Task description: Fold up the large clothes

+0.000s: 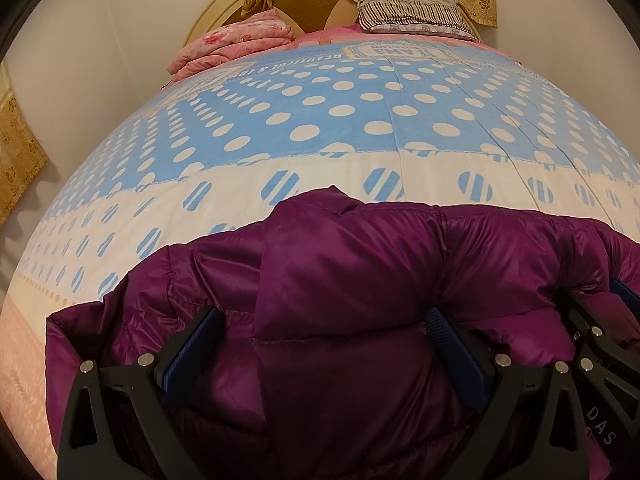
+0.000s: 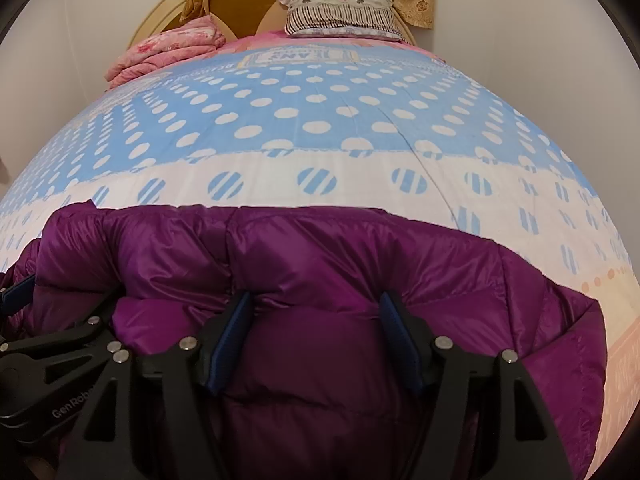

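Observation:
A shiny purple down jacket lies across the near end of the bed, folded into a thick band; it also fills the lower half of the right wrist view as the jacket. My left gripper is open wide over it, with the puffy fabric lying between its blue pads. My right gripper stands close to the right of the left one. Its jaws are partly apart, and a bulge of the jacket fills the gap, puckered against both pads. One right finger shows at the left view's right edge.
The bed's blue and white dotted quilt stretches away to a cream headboard. A folded pink blanket and a striped pillow lie at the head. Walls close in on both sides of the bed.

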A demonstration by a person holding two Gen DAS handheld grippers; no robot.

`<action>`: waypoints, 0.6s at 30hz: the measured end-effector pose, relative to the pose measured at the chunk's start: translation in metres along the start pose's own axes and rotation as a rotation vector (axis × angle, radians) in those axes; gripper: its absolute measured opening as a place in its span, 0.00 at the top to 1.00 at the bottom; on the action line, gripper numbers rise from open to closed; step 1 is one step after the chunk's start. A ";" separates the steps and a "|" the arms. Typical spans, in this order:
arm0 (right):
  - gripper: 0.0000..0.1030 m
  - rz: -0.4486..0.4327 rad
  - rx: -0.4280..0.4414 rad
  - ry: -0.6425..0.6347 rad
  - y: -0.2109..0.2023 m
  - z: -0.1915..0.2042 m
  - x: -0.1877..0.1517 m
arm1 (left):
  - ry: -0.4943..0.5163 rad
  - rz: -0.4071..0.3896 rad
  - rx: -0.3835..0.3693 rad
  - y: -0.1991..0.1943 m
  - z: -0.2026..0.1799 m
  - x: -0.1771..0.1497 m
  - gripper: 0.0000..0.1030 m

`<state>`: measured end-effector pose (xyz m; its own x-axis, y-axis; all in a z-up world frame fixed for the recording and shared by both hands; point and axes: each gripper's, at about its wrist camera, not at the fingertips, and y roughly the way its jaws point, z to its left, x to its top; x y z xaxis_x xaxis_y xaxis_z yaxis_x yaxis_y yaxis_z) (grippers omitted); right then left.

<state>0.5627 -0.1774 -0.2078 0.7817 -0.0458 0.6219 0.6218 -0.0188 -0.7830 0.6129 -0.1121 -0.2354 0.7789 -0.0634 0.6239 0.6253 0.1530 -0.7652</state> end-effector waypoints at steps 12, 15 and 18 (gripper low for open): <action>0.31 0.001 -0.006 -0.004 0.001 0.001 0.001 | 0.000 0.001 0.000 0.000 0.000 0.000 0.01; 0.30 0.002 -0.012 -0.008 0.001 0.001 0.001 | 0.000 0.001 0.000 0.000 0.000 0.000 0.01; 0.30 0.002 -0.010 -0.007 0.001 0.001 0.001 | -0.001 0.000 0.000 -0.001 0.000 0.000 0.01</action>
<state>0.5647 -0.1765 -0.2079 0.7833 -0.0387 0.6205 0.6198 -0.0290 -0.7842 0.6123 -0.1120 -0.2351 0.7791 -0.0628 0.6237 0.6251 0.1530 -0.7654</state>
